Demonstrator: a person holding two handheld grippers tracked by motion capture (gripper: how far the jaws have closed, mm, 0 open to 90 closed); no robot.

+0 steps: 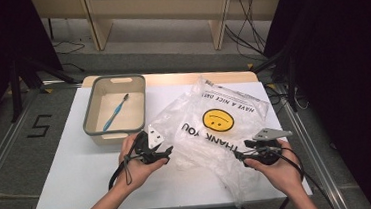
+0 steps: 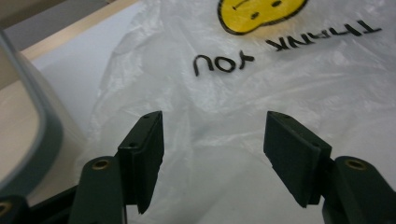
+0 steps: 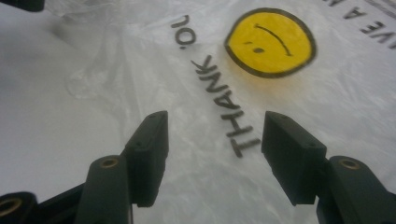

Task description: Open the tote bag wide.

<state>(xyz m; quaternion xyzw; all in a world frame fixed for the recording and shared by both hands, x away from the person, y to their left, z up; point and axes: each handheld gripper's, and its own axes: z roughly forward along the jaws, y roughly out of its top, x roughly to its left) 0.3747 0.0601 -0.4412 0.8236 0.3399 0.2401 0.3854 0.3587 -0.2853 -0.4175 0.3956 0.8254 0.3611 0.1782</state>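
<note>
Left gripper (image 1: 167,151): jaws stand apart, nothing between the pads; in the left gripper view they hang over the plastic bag (image 2: 243,116), pads clear of the film. Right gripper (image 1: 241,153): jaws likewise apart and empty, poised above the "THANK" lettering in the right gripper view. The two grippers face each other across the bag's near half.

Plastic bag (image 1: 216,132): clear, crumpled, lying flat on the white table (image 1: 78,168), printed with a yellow smiley (image 1: 218,119) and black text.

Grey tub (image 1: 89,111) sits just left of the bag, at the table's far side. A blue toothbrush (image 1: 116,113) lies inside it.
</note>
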